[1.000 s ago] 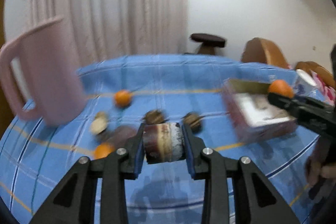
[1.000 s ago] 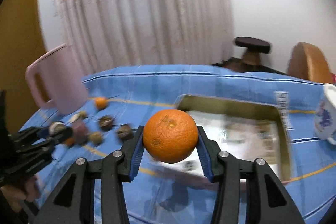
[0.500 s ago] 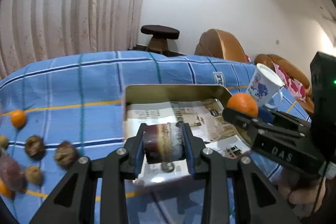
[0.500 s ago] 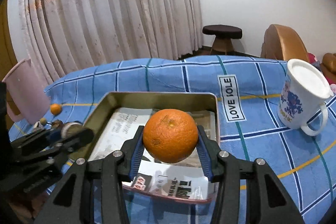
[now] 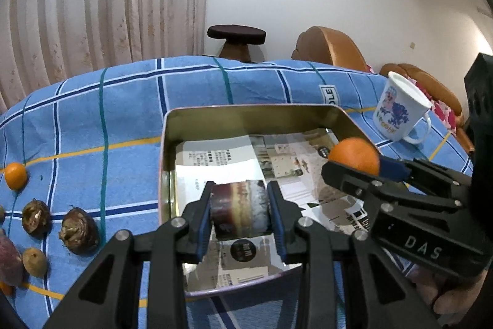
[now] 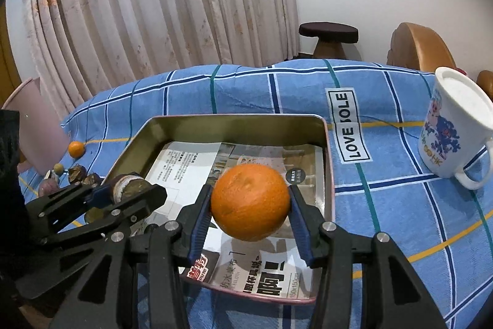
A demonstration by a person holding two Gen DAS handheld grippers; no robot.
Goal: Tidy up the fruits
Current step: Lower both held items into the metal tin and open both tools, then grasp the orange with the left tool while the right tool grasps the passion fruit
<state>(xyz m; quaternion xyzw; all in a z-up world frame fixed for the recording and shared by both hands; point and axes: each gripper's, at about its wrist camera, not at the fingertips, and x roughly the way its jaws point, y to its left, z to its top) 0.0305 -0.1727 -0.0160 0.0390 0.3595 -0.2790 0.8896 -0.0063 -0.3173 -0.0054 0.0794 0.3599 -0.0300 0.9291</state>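
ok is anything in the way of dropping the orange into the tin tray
Nothing visible. The orange hangs over the tin tray, whose newspaper liner is bare beneath it; the left gripper is off to the side.

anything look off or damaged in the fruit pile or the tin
Nothing is spilled. The brown shrivelled fruits on the blue checked cloth look split and dried out. The gold metal tin holds only printed paper; the round orange and the dark banded fruit are both held above it in claws.

Orange fruit (image 6: 250, 202), blue plaid cloth (image 6: 295, 91), gold tray (image 6: 234, 125).
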